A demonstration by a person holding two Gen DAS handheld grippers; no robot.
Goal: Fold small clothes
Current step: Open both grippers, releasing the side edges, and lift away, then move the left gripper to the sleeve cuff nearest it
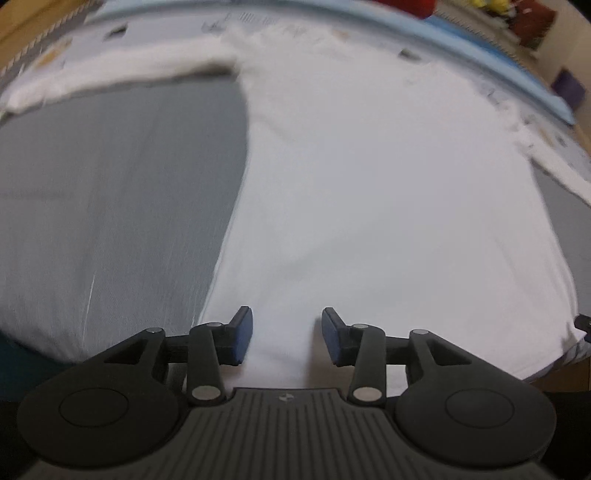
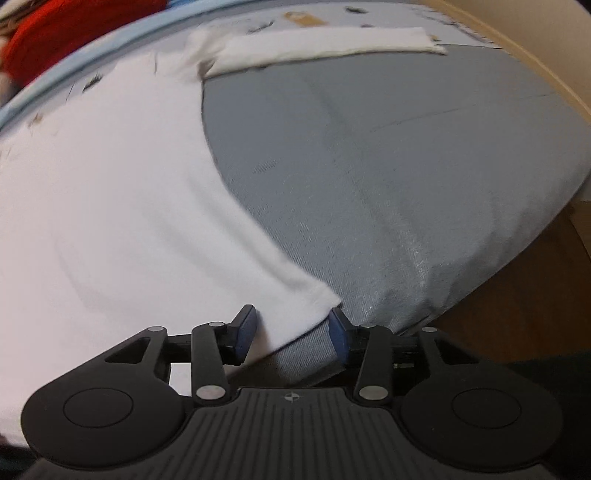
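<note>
A white long-sleeved shirt lies flat on a grey cloth-covered table, sleeves spread out at the far end. My left gripper is open over the shirt's near hem, close to its left bottom corner, with white fabric between the blue pads. In the right wrist view the same shirt fills the left half. My right gripper is open around the shirt's right bottom corner, and the grey table shows to its right.
A light blue patterned sheet lies under the shirt's far end. Red and yellow items sit beyond the table. The table's near edge drops to a wooden floor on the right.
</note>
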